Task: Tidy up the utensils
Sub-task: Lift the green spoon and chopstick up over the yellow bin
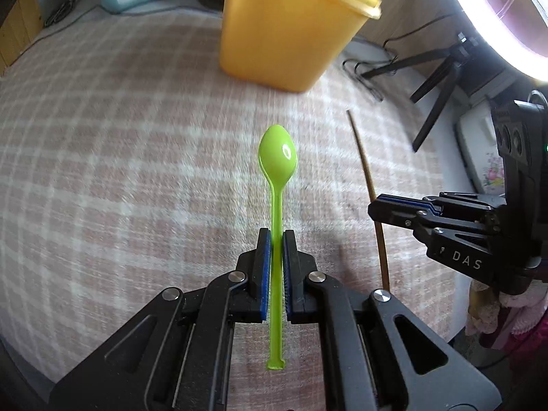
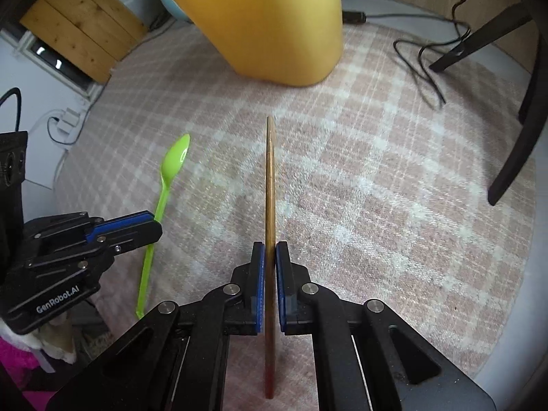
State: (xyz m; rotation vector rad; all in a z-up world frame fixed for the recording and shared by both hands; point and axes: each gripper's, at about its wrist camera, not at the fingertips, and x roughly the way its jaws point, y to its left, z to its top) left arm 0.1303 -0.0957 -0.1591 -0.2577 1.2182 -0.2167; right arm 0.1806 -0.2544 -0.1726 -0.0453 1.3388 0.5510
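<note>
Left gripper (image 1: 277, 239) is level, jaws clamped on the green plastic spoon (image 1: 276, 185), bowl pointing toward the yellow utensil bin (image 1: 287, 30). Right gripper (image 2: 270, 253) alongside, jaws gripping a wooden chopstick (image 2: 270, 188) aimed likewise, above the checked tabletop (image 2: 376, 188).

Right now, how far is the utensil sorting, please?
Some stick-like utensils already stand in the yellow bin. In hand: the left gripper is shut on the green spoon, and the right gripper is shut on the wooden chopstick. Both are short of the bin, so dropping them in is left.
</note>
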